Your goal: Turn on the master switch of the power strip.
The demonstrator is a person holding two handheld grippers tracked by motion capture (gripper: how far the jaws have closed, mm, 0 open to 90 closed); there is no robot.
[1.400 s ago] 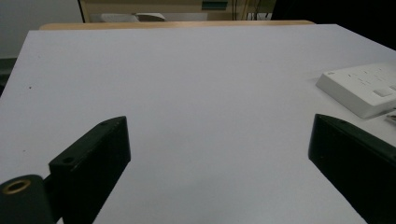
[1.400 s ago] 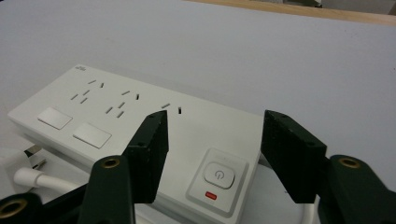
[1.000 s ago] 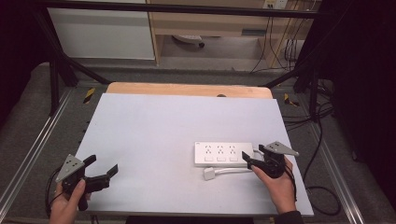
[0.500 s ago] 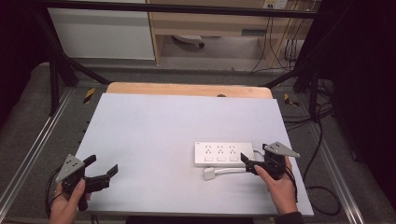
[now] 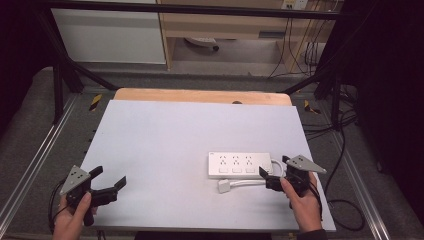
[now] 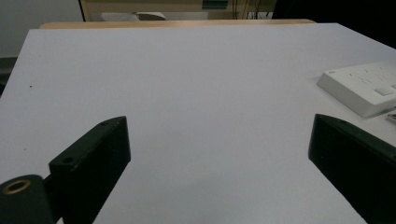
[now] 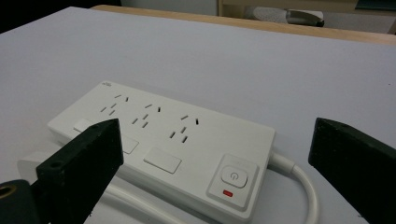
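My right claw (image 5: 274, 167) sat just beside the power strip (image 5: 240, 165), at its switch end, jaws spread wide and holding nothing; in the right gripper view they framed the strip's (image 7: 163, 144) near edge, with the power button (image 7: 232, 176) and its red mark between them. I judged I had it there to take the strip or its cord, since the white cord (image 5: 250, 183) looped out of that end and ran back along the strip's near side to the plug (image 5: 224, 186), which lay just beside the strip's near edge. The strip itself lay flat, sockets up, on the right half of the table (image 5: 165, 150), nearer my side than the far edge. My left claw (image 5: 111, 181) was well apart from the strip, off to its left near the table's front corner, also gaping and empty; in the left gripper view its jaws pointed across bare tabletop, with a corner of the strip (image 6: 364, 86) off to one side. I took that as a waiting pose, kept clear so the right hand had room. The tabletop was a plain pale grey sheet, matte and unmarked, with a strip of wooden board (image 5: 200, 96) showing past its far edge. Beyond the strip, the room was dim: a black frame (image 5: 60, 80) around the table, white cabinets (image 5: 110, 35) at the back, and cables (image 5: 345, 150) hanging and trailing on the floor to the strip's right.
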